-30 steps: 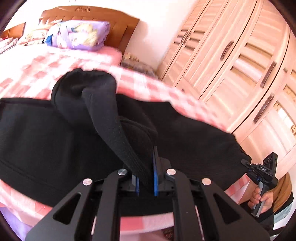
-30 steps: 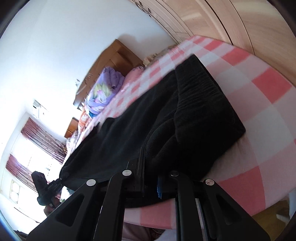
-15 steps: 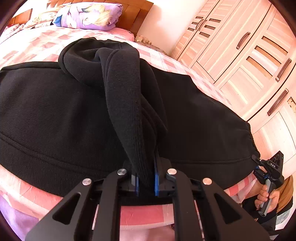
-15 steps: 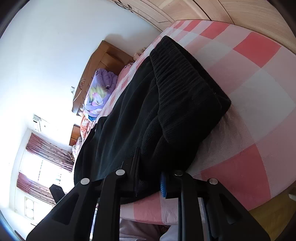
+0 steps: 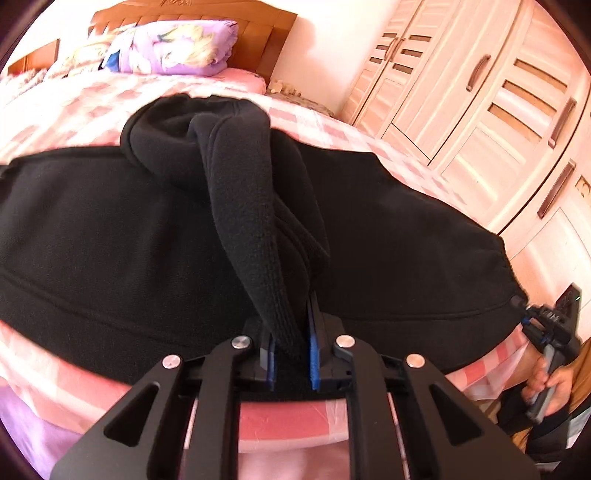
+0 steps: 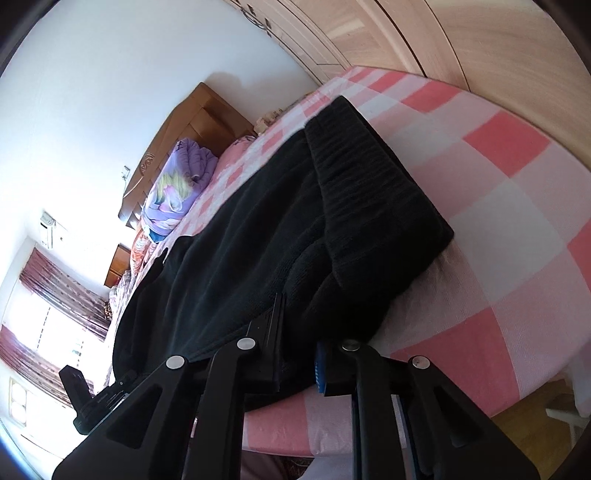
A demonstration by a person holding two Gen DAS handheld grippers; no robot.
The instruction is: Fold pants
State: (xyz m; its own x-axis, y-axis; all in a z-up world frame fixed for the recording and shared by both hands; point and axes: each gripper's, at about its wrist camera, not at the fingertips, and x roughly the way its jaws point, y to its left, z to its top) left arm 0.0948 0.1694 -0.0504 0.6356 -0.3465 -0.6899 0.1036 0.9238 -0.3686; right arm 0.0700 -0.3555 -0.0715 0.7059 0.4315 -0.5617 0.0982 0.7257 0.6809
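Note:
Black fleece pants point(image 5: 110, 229) lie spread across the pink checked bed point(image 5: 55, 110). My left gripper point(image 5: 291, 326) is shut on a pant leg end that arches up from the far side and over the spread cloth. The right gripper point(image 5: 546, 325) holds the ribbed waistband corner at the bed's near right edge, with a hand point(image 5: 554, 387) on its grip. In the right wrist view the pants point(image 6: 258, 240) stretch away, ribbed waistband point(image 6: 369, 192) on the right. The jaws of my right gripper point(image 6: 299, 343) are closing, with black cloth pinched between them. The left gripper point(image 6: 85, 402) shows at the lower left.
A purple printed quilt point(image 5: 170, 48) rests against the wooden headboard point(image 5: 258, 33) at the far end. A pale wooden wardrobe point(image 5: 480, 92) stands along the right side of the bed. Bare checked sheet point(image 6: 498, 166) lies to the right of the waistband.
Both views tilted slightly. The lifted leg end stays clamped in the left gripper. The right jaws widened a little around the cloth, then narrowed again.

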